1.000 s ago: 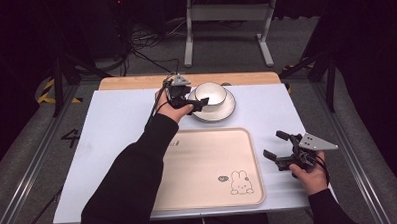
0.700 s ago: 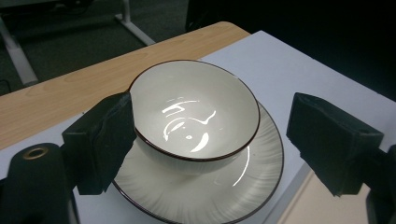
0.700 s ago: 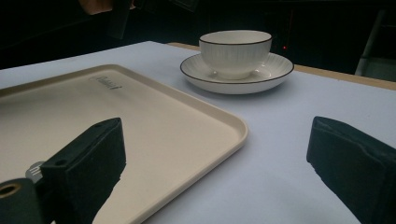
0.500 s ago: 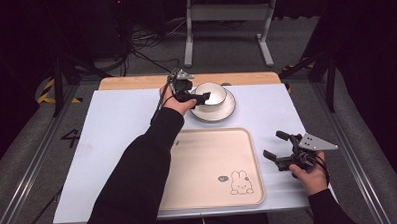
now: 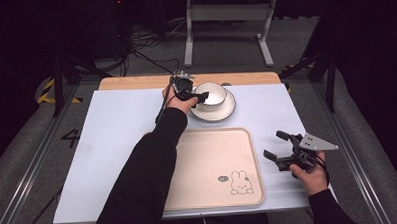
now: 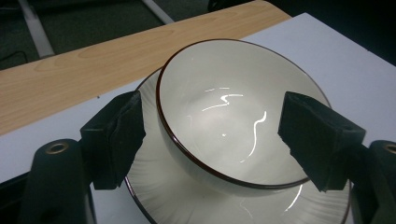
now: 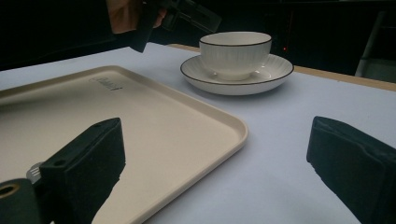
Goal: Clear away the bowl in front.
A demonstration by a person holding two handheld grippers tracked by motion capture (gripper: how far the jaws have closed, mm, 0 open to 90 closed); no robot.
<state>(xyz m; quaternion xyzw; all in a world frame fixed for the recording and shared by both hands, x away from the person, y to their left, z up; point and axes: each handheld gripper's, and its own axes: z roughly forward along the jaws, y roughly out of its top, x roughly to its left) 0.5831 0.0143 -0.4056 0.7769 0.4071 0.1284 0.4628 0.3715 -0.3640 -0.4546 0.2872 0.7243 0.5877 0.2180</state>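
A white table (image 5: 112, 140) stands in a dark room, with a strip of bare wood (image 5: 135, 82) along its far edge. A cream bowl (image 5: 213, 94) with a thin dark rim sits on a matching saucer (image 5: 226, 110) near the far edge of the table, slightly right of centre. In the left gripper view the bowl (image 6: 233, 126) is empty and glossy, and the saucer (image 6: 187, 196) under it shows fine radial ribbing.

The left gripper (image 5: 195, 96) is held by the person's left hand (image 5: 176, 100) at the near-left side of the bowl. Its jaws stand wide apart. In the left gripper view the left gripper (image 6: 219, 135) straddles the bowl: one pad lies beside the bowl's left wall above the saucer, the other lies over the right part of the rim. Whether either pad touches the bowl cannot be determined. Nothing is clamped.

A beige tray (image 5: 208, 166) lies on the near half of the table, just in front of the saucer and apart from it. A rabbit drawing (image 5: 240, 183) marks its near-right corner. The tray holds nothing.

The right gripper (image 5: 278, 148) is held in the right hand (image 5: 309, 175) near the right edge of the table, just beside the tray's right side. Its jaws are spread wide and hold nothing. In the right gripper view the right gripper (image 7: 215, 163) points across the tray's corner (image 7: 233, 126) toward the bowl (image 7: 236, 53) and saucer (image 7: 275, 74), which stand well beyond it.
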